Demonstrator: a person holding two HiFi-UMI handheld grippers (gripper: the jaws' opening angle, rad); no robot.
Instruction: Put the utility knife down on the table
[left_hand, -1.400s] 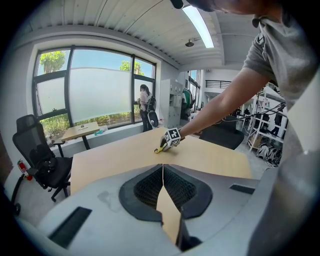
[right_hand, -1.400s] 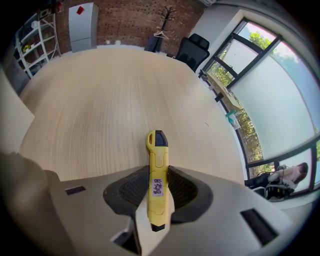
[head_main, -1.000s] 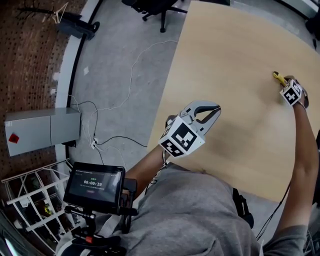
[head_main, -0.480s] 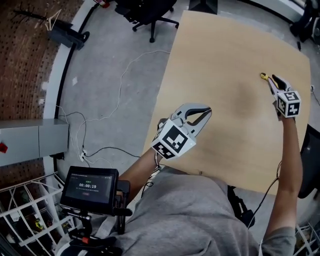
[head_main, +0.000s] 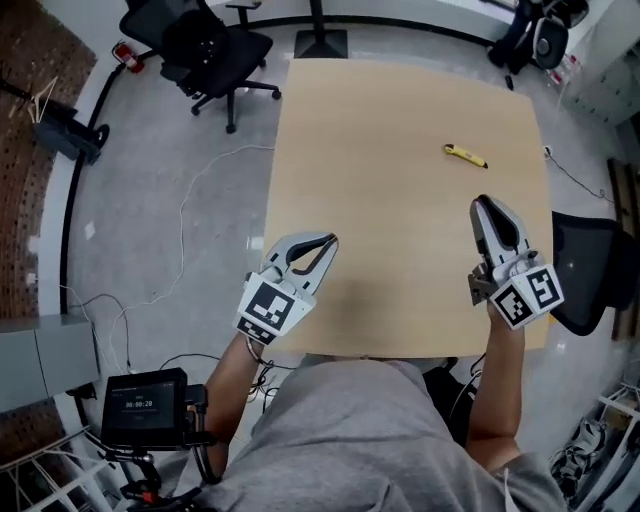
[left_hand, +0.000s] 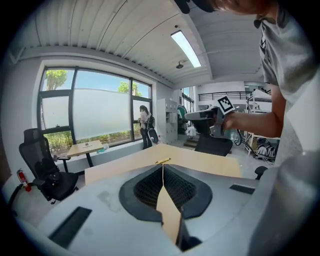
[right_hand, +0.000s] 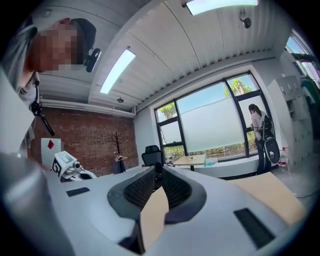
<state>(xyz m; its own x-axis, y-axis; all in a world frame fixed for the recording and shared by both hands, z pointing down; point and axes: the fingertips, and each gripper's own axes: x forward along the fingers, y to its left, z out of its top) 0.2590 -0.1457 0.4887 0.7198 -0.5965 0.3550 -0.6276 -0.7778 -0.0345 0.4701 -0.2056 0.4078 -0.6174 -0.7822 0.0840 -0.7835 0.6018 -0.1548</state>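
Note:
The yellow utility knife (head_main: 465, 155) lies flat on the wooden table (head_main: 390, 110), toward its far right, with nothing touching it. My right gripper (head_main: 484, 203) is shut and empty, hovering over the near right part of the table, well short of the knife. Over the near left corner my left gripper (head_main: 329, 240) is shut and empty too. In the left gripper view the knife (left_hand: 162, 161) shows just beyond the closed jaws (left_hand: 162, 166), and the right gripper (left_hand: 207, 116) is held up at the right. The right gripper view shows closed jaws (right_hand: 156, 169).
A black office chair (head_main: 215, 50) stands on the floor beyond the far left corner. Another chair (head_main: 590, 275) is close to the table's right edge. Cables (head_main: 190, 210) trail over the floor at left. A person (left_hand: 145, 125) stands by the windows.
My right gripper has let go of the knife and pulled back toward the near edge. The knife now lies alone on the table. The head view has swung.

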